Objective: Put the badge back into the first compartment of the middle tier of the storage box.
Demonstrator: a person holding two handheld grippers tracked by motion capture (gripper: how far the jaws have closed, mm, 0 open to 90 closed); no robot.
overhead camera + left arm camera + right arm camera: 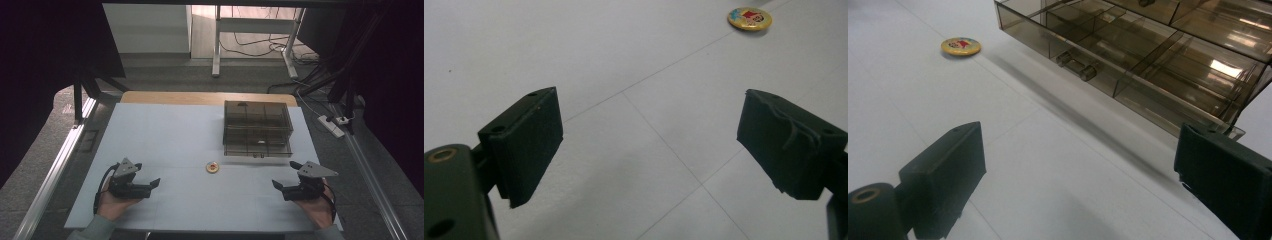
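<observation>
A small round yellow badge (pixel 213 167) with a red picture lies on the white table, just in front of a smoky clear drawer box (pixel 257 129). The box's lower drawer (pixel 1128 65) is pulled out, its compartments bare. My left gripper (pixel 152 185) rests near the table's front left, jaws wide open with nothing between them; the badge (pixel 750 19) lies far ahead of it to the right. My right gripper (pixel 283 175) sits at the front right, open and empty too, with the badge (pixel 961 46) far ahead to its left and the drawer close ahead.
The white table (pixel 165 135) has a wooden strip along its far edge. Metal rails run down both sides. Beyond the table stand a desk frame (pixel 255 30), loose cables and a power strip (pixel 331 125) on the floor.
</observation>
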